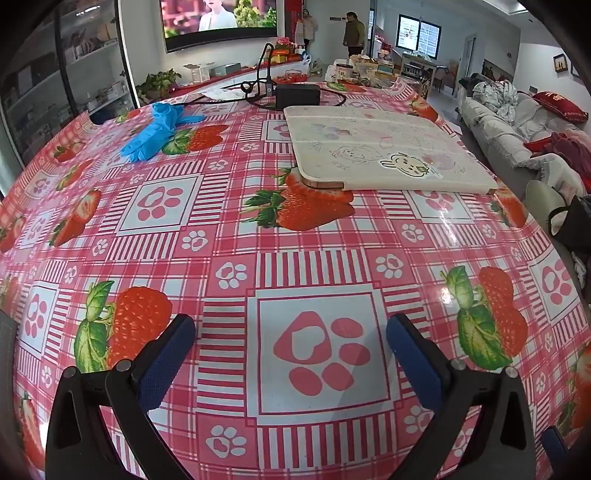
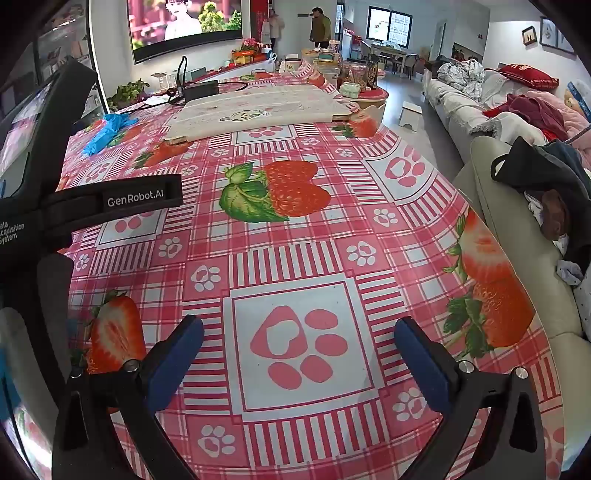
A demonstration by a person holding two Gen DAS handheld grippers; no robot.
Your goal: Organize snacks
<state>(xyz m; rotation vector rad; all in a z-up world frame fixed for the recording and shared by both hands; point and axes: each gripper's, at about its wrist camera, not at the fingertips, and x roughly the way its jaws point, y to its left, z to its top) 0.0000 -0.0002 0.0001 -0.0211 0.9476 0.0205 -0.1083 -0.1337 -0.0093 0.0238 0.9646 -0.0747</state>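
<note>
My left gripper [image 1: 291, 328] hangs open above a paw-print square of the pink strawberry tablecloth [image 1: 229, 236], nothing between its blue pads. My right gripper [image 2: 299, 332] is open too, over a similar paw print on the tablecloth [image 2: 295, 236] near the table's right edge. The left gripper's black body [image 2: 48, 206] shows at the left of the right wrist view. Jars and boxes that may be snacks [image 2: 354, 77] stand on a small round table beyond the far end; more clutter [image 1: 365, 70] shows far off in the left wrist view.
A white folded cover with cartoon drawings [image 1: 384, 147] lies ahead, also in the right wrist view [image 2: 258, 107]. Blue gloves [image 1: 155, 129] lie at the far left, a black power brick with cables [image 1: 297, 94] behind. A sofa with clothes [image 2: 517, 122] runs along the right. Two people [image 1: 352, 33] stand far back.
</note>
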